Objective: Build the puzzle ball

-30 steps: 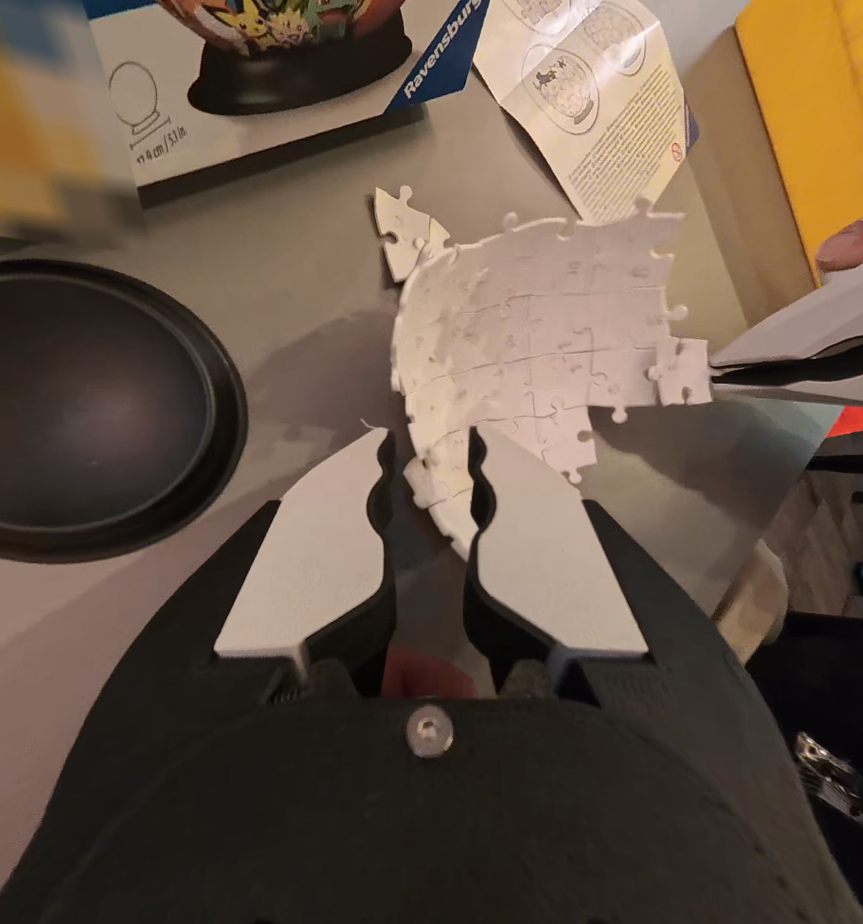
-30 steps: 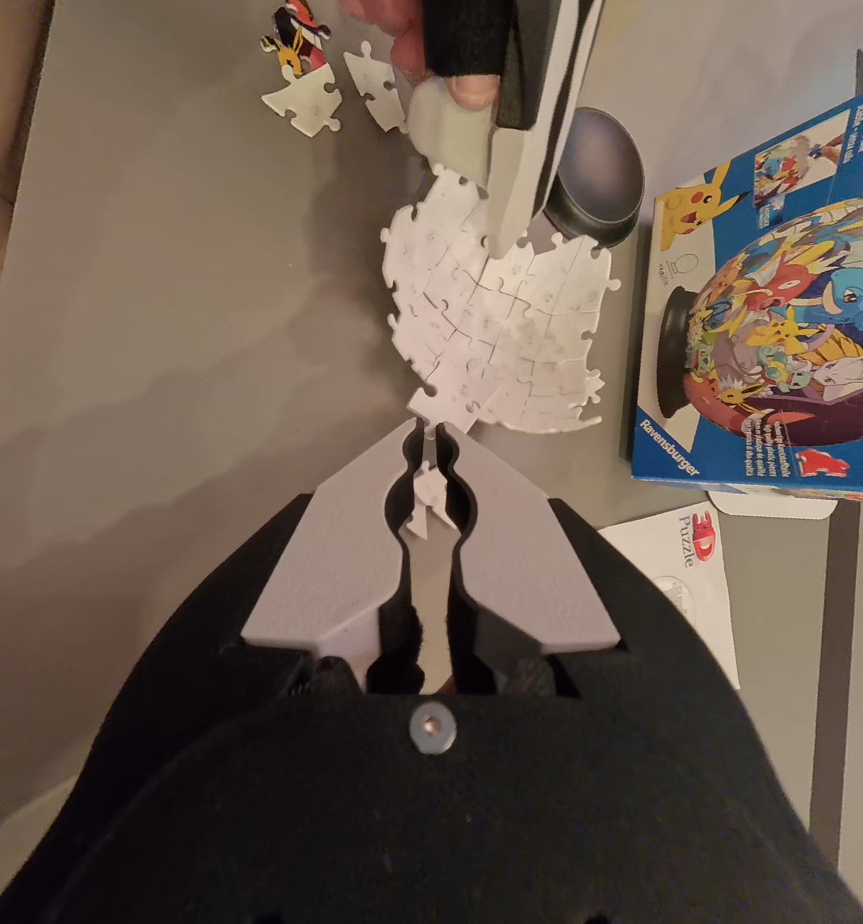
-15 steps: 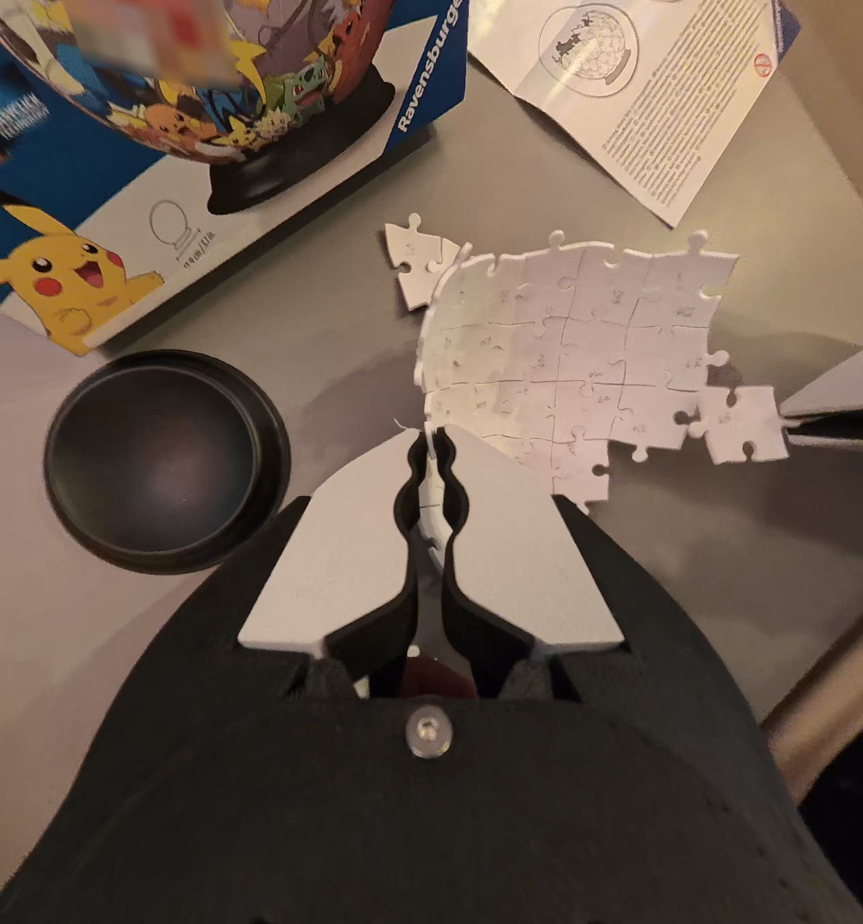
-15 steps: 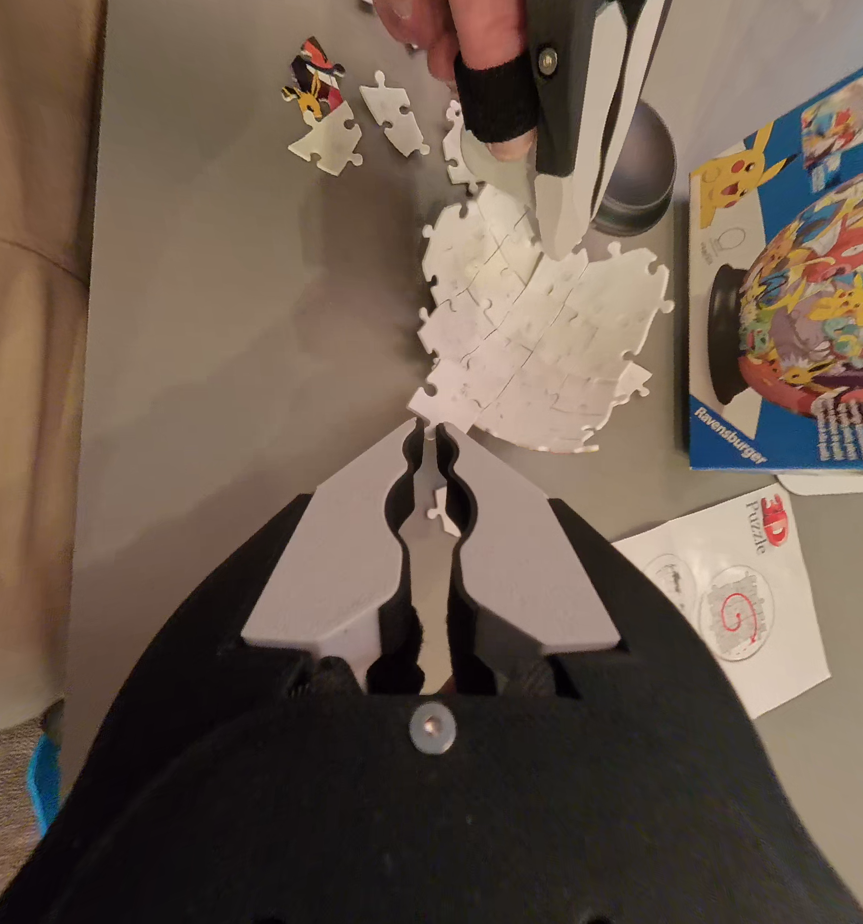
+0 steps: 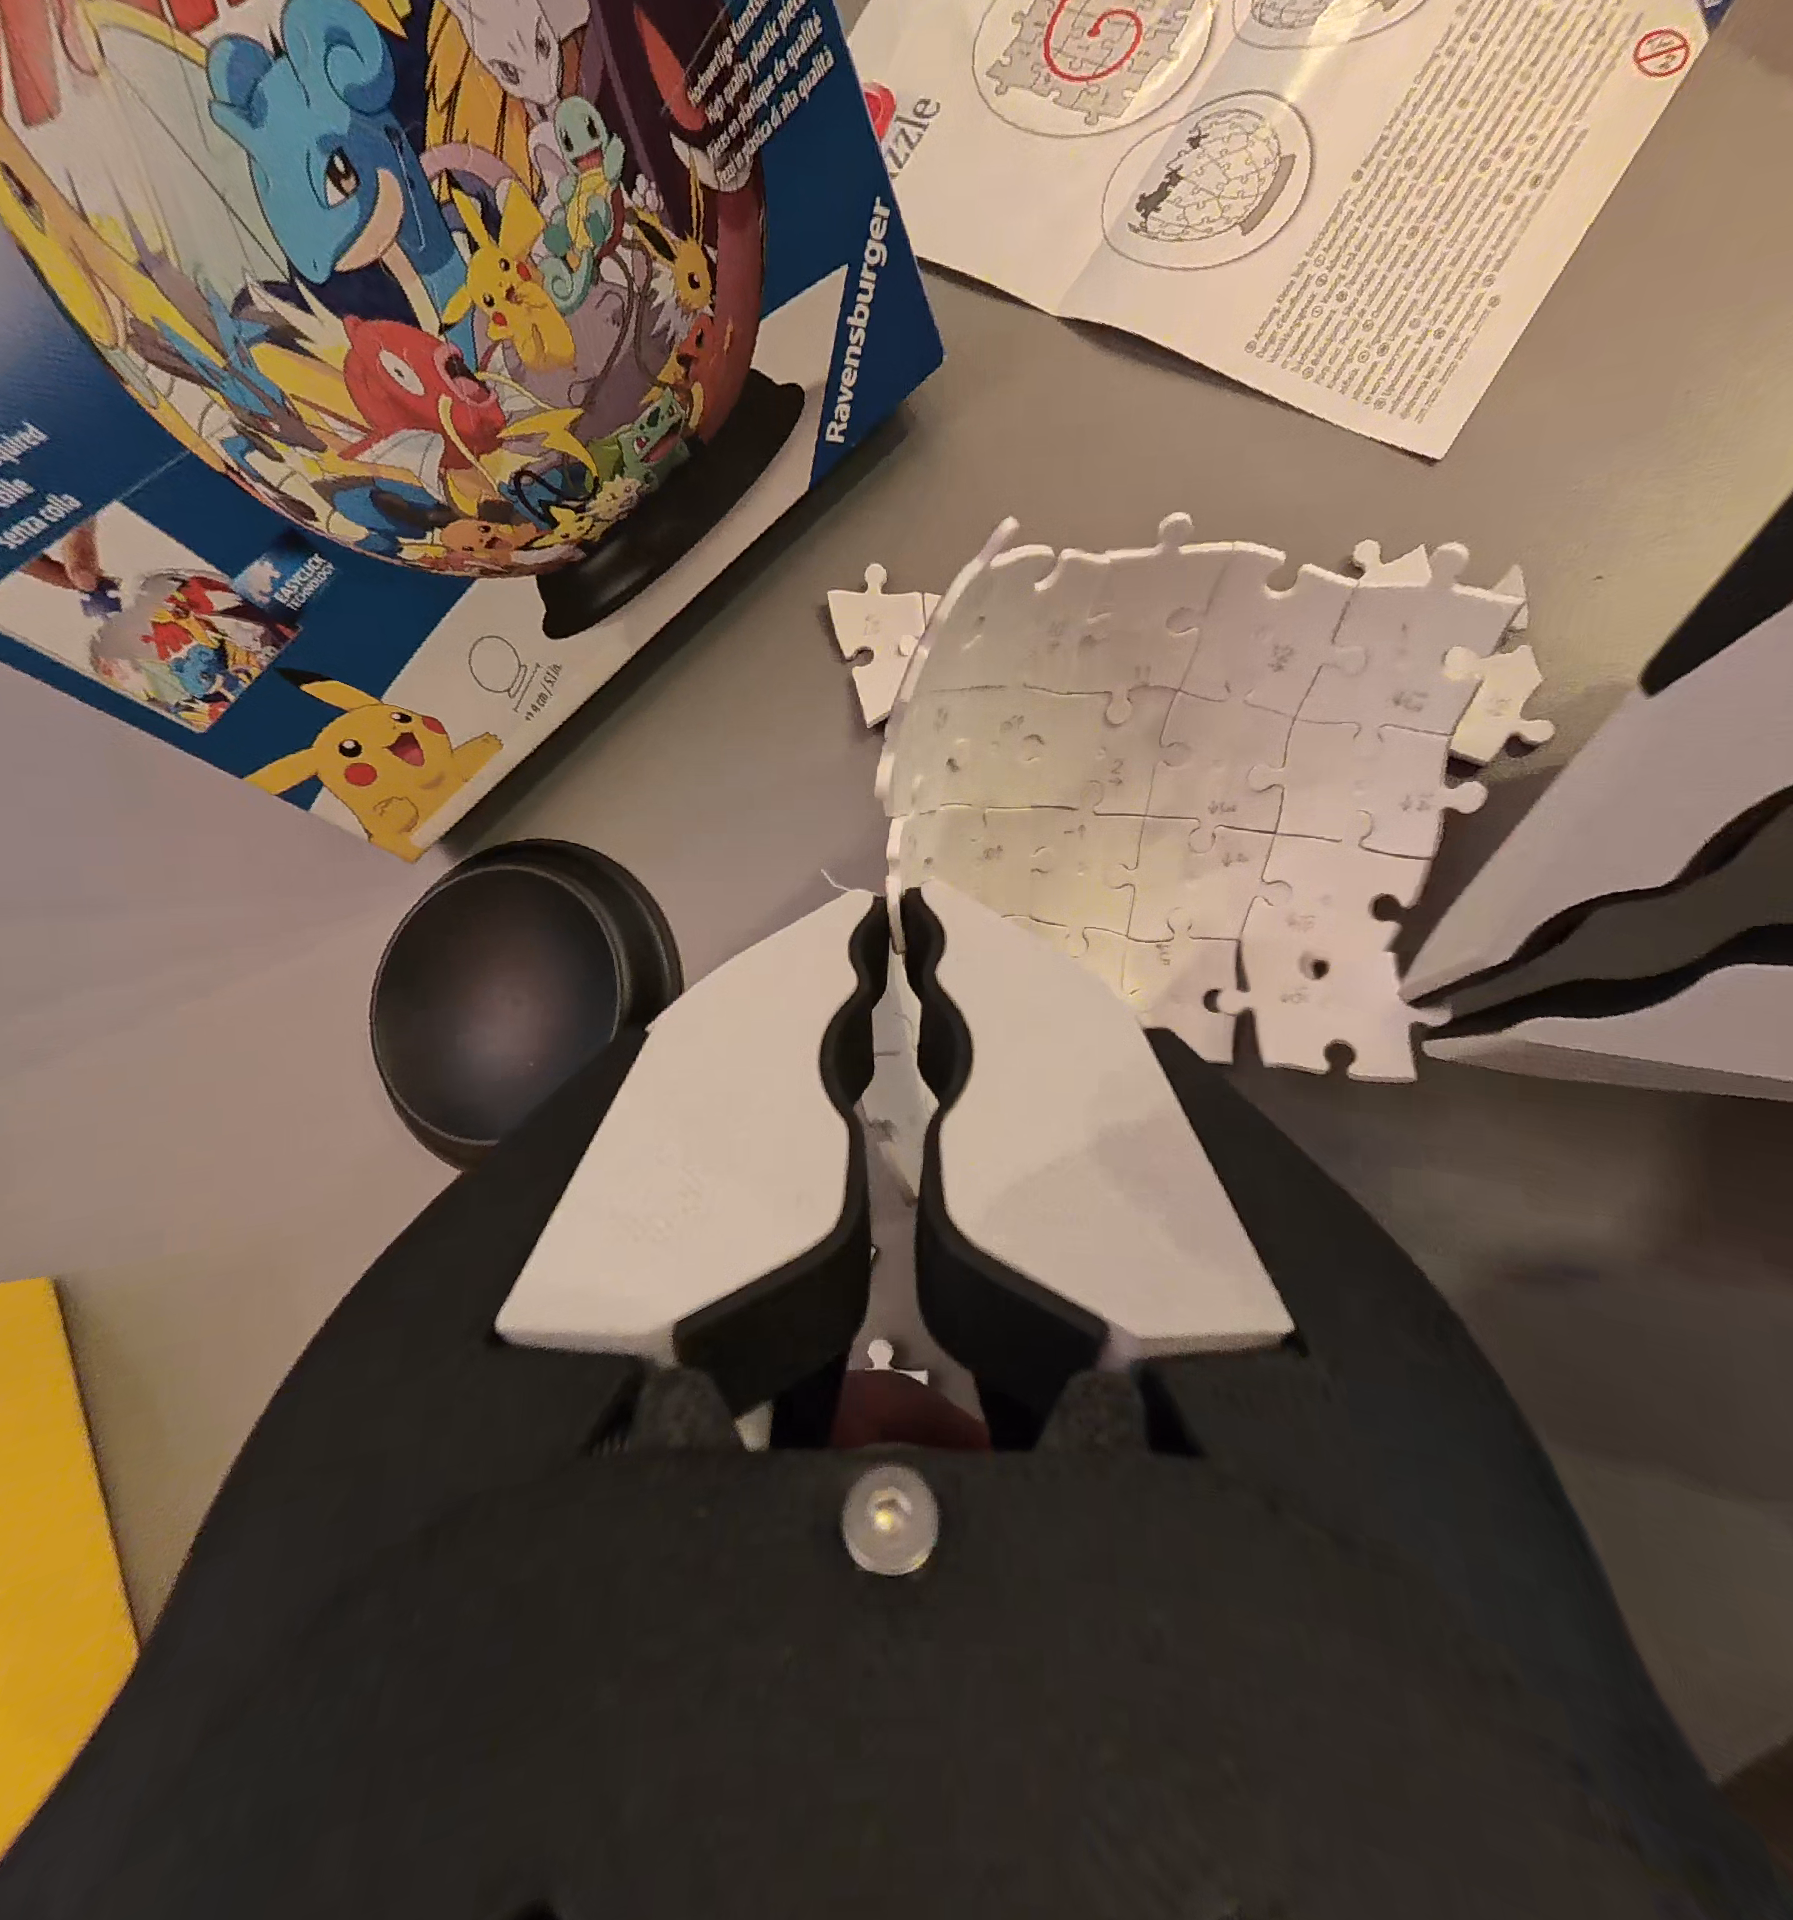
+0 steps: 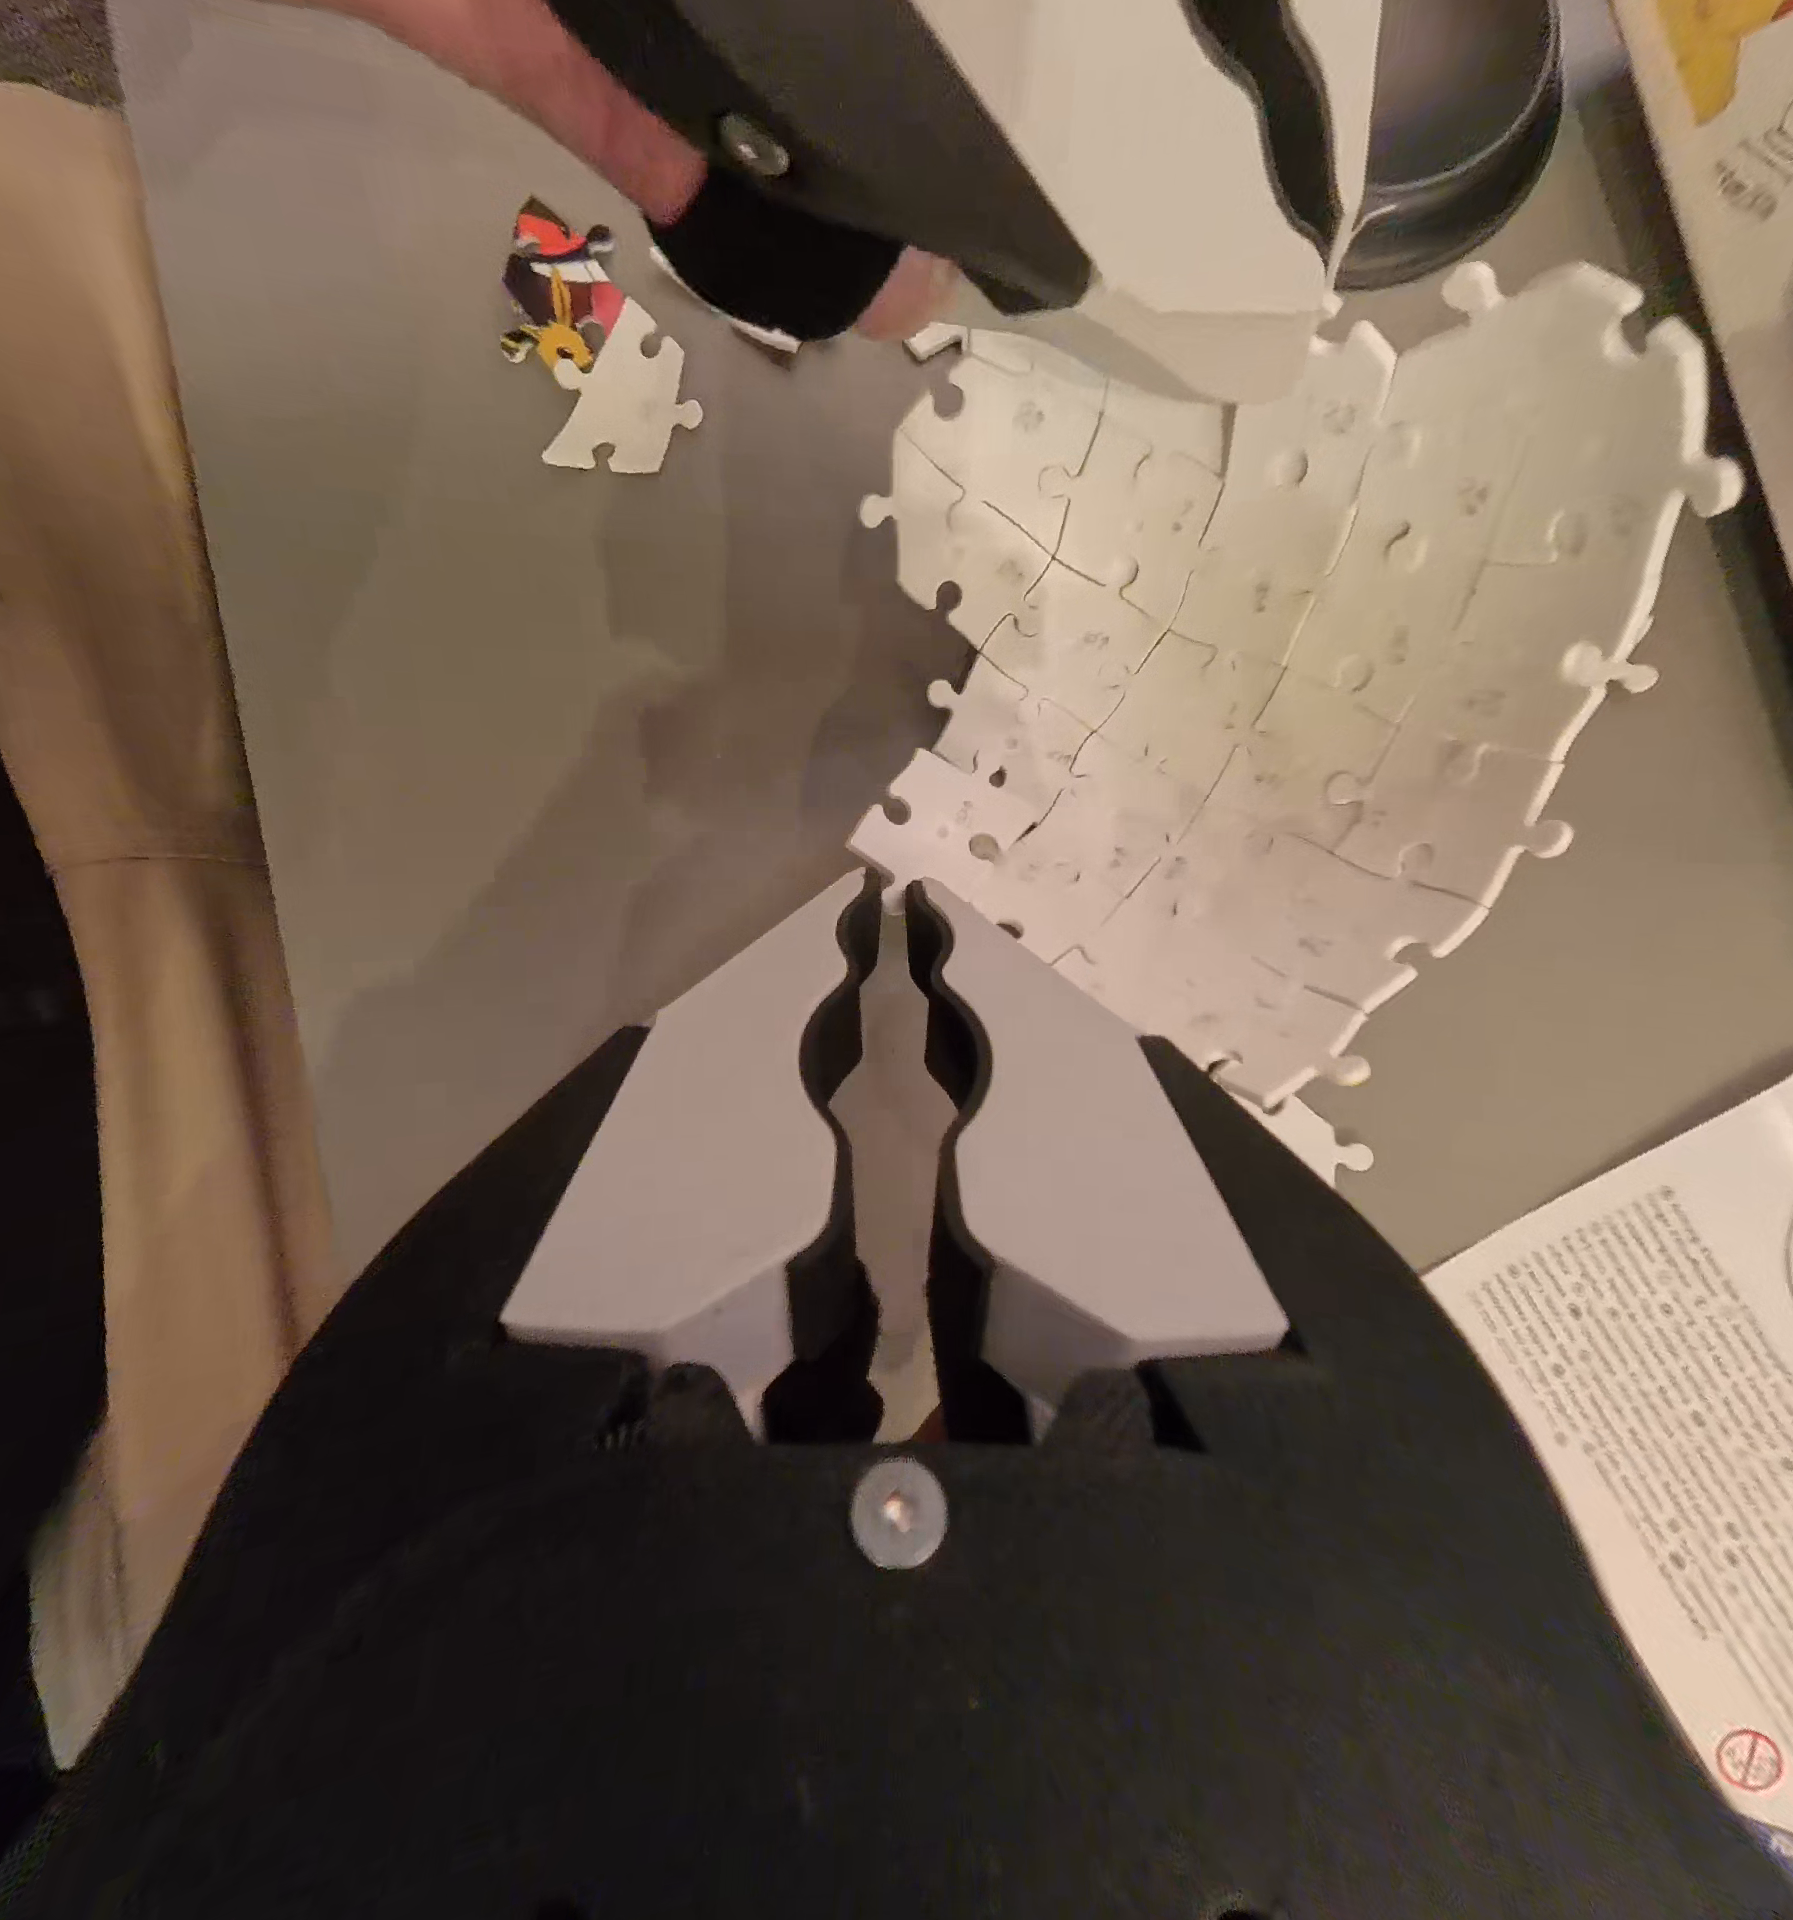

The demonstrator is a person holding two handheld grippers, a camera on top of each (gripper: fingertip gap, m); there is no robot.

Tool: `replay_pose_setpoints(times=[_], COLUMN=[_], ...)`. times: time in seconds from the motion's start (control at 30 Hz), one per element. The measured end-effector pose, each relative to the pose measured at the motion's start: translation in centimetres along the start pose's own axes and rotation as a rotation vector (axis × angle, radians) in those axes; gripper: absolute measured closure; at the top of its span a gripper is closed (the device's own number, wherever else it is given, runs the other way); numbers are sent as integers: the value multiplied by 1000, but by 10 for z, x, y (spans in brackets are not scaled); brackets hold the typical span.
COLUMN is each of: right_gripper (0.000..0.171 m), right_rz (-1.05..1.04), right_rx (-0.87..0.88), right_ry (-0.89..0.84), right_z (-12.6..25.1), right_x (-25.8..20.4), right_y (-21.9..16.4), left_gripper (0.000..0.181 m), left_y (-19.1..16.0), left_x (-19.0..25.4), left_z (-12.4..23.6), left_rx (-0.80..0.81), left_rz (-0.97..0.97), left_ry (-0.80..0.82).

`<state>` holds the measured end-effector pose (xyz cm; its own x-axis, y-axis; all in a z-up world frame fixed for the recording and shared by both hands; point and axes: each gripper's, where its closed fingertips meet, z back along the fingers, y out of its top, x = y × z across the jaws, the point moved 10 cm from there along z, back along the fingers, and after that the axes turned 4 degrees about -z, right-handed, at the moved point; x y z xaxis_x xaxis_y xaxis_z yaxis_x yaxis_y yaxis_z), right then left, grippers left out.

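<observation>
Since a second ago, both cameras have pulled closer and the loose piece (image 5: 1323, 1003) your right gripper (image 6: 890, 891) carries has slid from the shell's right edge down to its lower right corner, where it now touches the curved puzzle shell (image 5: 1162, 758). Your left gripper (image 5: 894, 914) stays clamped narrowly on the shell's lower left rim, holding it above the grey worktop (image 5: 196, 935); your right gripper pinches the piece by one tab, jaws almost together. In the right wrist view that piece sits at centre frame, its knobs overlapping the shell's edge but apparently not yet pressed flush. That suggests you are mid-insertion: a small push should seat it. Upper left, the puzzle box (image 5: 372, 343) and black stand (image 5: 518, 997) wait, with spare pieces (image 6: 601, 353) nearby.
</observation>
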<state>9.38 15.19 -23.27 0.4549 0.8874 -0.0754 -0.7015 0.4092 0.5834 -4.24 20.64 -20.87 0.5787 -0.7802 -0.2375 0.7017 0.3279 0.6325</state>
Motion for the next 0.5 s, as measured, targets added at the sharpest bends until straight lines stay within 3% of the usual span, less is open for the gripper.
replay_pose_setpoints(times=[0.03,0.5], right_gripper=[169,169], right_rz=[-12,-140], right_rx=[-8,-79], right_ry=[-8,-16], right_z=[-1,-8], right_x=[0,-7], right_y=[0,4], left_gripper=[179,179], left_y=[-1,-2], left_x=[1,12], left_z=[1,9], left_rx=[6,37], left_rz=[0,-61], left_ry=[6,106])
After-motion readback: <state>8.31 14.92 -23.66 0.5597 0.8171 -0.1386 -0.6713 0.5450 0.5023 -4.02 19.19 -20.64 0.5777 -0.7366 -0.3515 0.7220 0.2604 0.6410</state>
